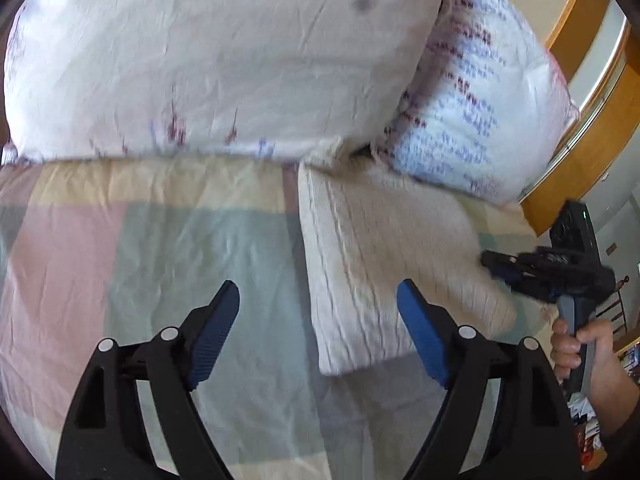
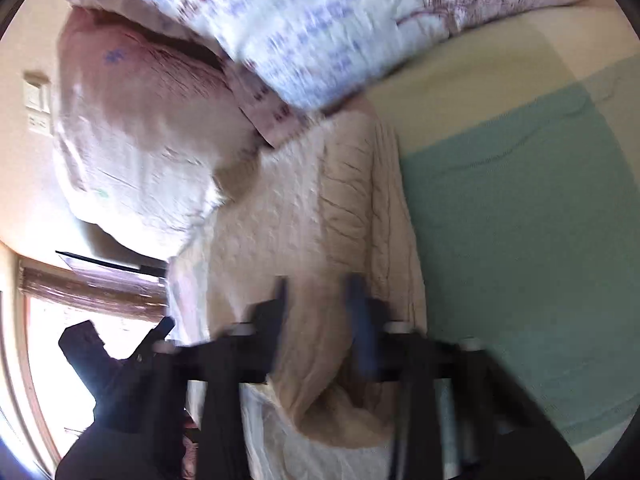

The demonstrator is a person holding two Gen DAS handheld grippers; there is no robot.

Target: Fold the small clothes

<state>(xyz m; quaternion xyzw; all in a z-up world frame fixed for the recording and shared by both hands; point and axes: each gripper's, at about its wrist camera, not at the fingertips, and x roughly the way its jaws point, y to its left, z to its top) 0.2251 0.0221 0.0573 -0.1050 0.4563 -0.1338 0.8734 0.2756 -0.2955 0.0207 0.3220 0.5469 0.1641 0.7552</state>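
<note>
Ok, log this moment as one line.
left gripper: open, above bedspread | right gripper: at cream knit garment edge, grip unclear | garment: folded

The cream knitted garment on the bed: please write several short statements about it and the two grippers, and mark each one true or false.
1. The cream knitted garment lies on a pastel checked bedcover. True.
2. The left gripper is shut on the garment. False: it is open and holds nothing.
3. The right gripper has a fold of the garment between its fingers. True.
4. Two printed white pillows lie beyond the garment. True.
5. The garment is dark green. False: it is cream.
</note>
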